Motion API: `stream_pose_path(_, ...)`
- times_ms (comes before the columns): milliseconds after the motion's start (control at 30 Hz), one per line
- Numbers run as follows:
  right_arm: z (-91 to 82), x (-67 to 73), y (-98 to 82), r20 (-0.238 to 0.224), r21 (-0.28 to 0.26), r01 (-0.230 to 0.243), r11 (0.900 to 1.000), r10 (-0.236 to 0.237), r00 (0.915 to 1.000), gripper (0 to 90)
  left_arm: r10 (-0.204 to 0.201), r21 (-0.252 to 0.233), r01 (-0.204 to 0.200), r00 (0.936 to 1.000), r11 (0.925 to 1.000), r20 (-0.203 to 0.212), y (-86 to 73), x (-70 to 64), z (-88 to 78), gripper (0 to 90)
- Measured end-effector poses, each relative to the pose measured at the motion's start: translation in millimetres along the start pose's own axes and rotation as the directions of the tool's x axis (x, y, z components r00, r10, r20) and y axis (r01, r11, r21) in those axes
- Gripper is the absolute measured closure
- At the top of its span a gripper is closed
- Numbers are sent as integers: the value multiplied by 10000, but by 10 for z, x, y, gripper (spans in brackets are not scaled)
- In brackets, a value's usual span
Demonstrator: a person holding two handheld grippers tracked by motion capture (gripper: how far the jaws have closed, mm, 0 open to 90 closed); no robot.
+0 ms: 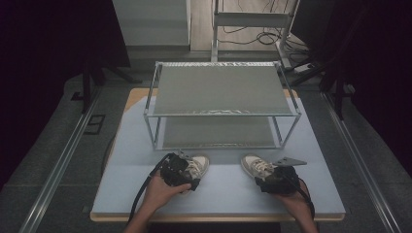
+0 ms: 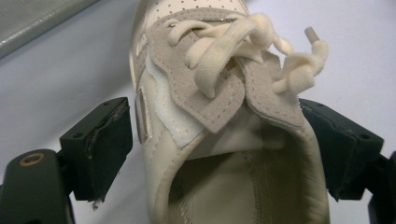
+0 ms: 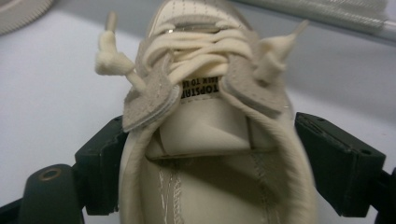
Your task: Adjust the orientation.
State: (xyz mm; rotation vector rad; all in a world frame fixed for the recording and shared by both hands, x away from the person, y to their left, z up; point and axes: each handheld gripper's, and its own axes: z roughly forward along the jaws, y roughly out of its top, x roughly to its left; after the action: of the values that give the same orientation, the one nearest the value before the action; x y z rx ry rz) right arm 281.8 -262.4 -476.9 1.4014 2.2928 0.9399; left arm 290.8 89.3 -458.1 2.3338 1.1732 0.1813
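Two cream lace-up sneakers stand on the table in front of the rack, toes pointing away from me. In the high view my left gripper (image 1: pixel 191 174) is at the heel end of the left sneaker (image 1: pixel 198 164), and my right gripper (image 1: pixel 266 177) at the heel end of the right sneaker (image 1: pixel 252 164). In the left gripper view the left gripper (image 2: pixel 219 144) has its jaws on either side of the left sneaker's (image 2: pixel 205 93) collar, with a thin gap at the left pad. In the right gripper view the right gripper (image 3: pixel 219 154) straddles the right sneaker's (image 3: pixel 210 121) collar the same way, without squeezing it.
A two-tier metal rack (image 1: pixel 221 90) with grey shelves stands at the back of the pale mat (image 1: pixel 218 196); its lower shelf lies just beyond the toes. Table edges run close behind both hands. Cables and a stand lie on the floor beyond.
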Motion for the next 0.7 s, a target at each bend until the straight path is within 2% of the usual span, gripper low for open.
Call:
stream_pose_path(167,59,9,11,-30,120,-4,9999,4,10000,174,117,434,-112,9999,9990,-112,18,-11,67,137)
stream_pose_path(200,61,11,14,22,143,30,9999,-30,10000,176,157,641,-144,9997,9978,-201,21,-14,104,137)
stream_pose_path(333,67,18,15,9,127,17,9999,-17,10000,200,125,851,-113,9998,9963,-141,18,-14,157,141)
stream_pose_path(433,69,23,14,-26,144,30,9999,-29,10000,243,39,834,-31,10000,9965,-87,15,-12,166,141)
stream_pose_path(567,69,24,18,24,203,16,9998,-17,10000,249,-46,783,54,9999,9969,-114,12,-7,159,159)
stream_pose_path(700,67,16,20,-44,202,11,9998,-10,10000,260,-42,670,61,9996,9977,-289,0,6,130,214)
